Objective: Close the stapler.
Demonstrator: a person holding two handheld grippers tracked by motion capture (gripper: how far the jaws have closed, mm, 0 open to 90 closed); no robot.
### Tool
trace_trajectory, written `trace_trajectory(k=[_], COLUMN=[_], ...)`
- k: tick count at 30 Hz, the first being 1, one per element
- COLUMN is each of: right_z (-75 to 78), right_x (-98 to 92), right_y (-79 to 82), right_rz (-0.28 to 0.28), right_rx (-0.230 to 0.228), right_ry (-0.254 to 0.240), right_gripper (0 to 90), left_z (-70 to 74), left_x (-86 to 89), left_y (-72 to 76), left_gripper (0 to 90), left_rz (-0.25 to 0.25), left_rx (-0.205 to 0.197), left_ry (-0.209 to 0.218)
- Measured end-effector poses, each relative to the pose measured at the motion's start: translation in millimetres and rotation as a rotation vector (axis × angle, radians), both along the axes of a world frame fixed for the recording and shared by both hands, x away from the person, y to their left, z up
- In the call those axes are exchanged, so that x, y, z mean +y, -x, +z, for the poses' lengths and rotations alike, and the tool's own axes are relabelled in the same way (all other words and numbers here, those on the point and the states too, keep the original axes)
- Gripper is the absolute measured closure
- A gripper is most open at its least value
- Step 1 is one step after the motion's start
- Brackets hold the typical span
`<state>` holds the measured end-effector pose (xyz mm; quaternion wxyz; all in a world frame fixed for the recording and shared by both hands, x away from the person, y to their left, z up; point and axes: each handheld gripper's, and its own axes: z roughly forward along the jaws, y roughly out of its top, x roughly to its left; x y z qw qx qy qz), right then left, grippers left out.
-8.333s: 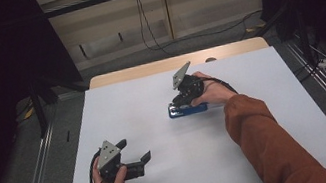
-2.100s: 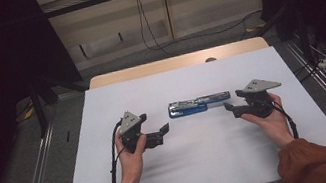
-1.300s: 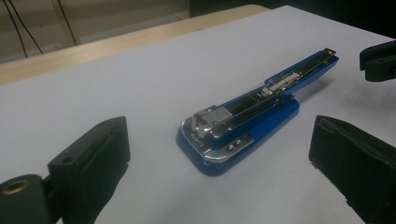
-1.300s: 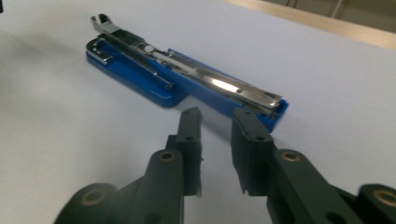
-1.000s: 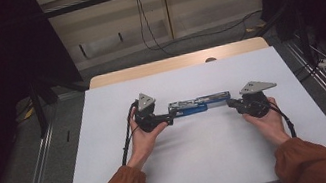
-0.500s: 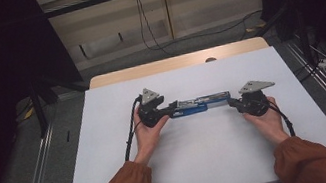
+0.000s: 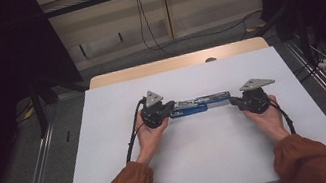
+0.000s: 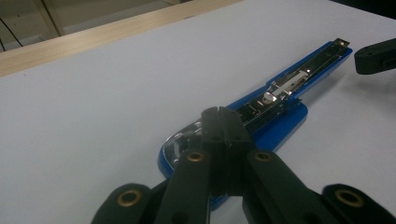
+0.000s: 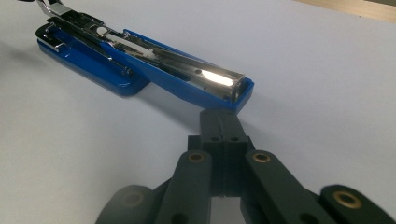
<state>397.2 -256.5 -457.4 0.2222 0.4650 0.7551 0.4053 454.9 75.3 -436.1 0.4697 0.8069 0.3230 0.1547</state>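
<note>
A blue stapler (image 7: 199, 104) lies unfolded flat on the white table (image 7: 204, 165), its chrome magazine facing up. My left gripper (image 7: 170, 106) is shut, and its joined tips rest over the stapler's left end. In the left gripper view the shut jaws (image 8: 219, 114) cover the rounded end of the stapler (image 8: 280, 93), with nothing seen between them. My right gripper (image 7: 233, 101) is shut too, tips at the stapler's right end. The right gripper view shows its tips (image 9: 223, 116) just short of the open magazine end of the stapler (image 9: 140, 56). The right gripper's tip (image 8: 376, 56) appears far off.
A wooden strip (image 7: 176, 62) runs along the table's far edge. Behind it, cables (image 7: 139, 9) hang over the floor. Metal rails (image 7: 37, 169) flank the table on both sides.
My left gripper has moved right and forward to the stapler's left end. The right gripper has stayed at the right end. Earlier the stapler was unfolded from short to long.
</note>
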Motion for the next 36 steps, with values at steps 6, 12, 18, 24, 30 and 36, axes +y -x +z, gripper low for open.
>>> trace_trajectory(k=[6,12,18,24,30,36], right_z=[-1.3,-4.1,-4.2,-5.7,-5.2,-4.1], right_x=[1.4,1.4,1.9,5.6,6.7,8.4], right_y=[-1.7,-4.2,-6.4,-8.0,-11.1,-14.0], right_rz=[0.001,0.006,-0.003,0.011,0.006,0.002], right_rx=[0.013,0.043,0.054,0.072,0.081,0.092], right_ry=[0.027,0.035,0.060,0.088,0.084,0.094], right_gripper=[90.0,90.0,90.0,90.0,90.0,90.0], left_z=[-7.0,-12.6,-16.3,-16.5,-16.1,-16.0], left_x=[-3.7,-5.2,-3.8,-3.9,-5.7,-4.9], left_y=[1.0,-0.7,-3.0,-3.2,-1.6,-2.2], left_gripper=[90.0,90.0,90.0,90.0,90.0,90.0], left_rz=[-0.029,-0.028,-0.027,-0.031,-0.027,-0.030], left_rx=[0.026,0.042,0.066,0.066,0.055,0.059], left_ry=[-0.037,-0.073,-0.072,-0.074,-0.090,-0.088])
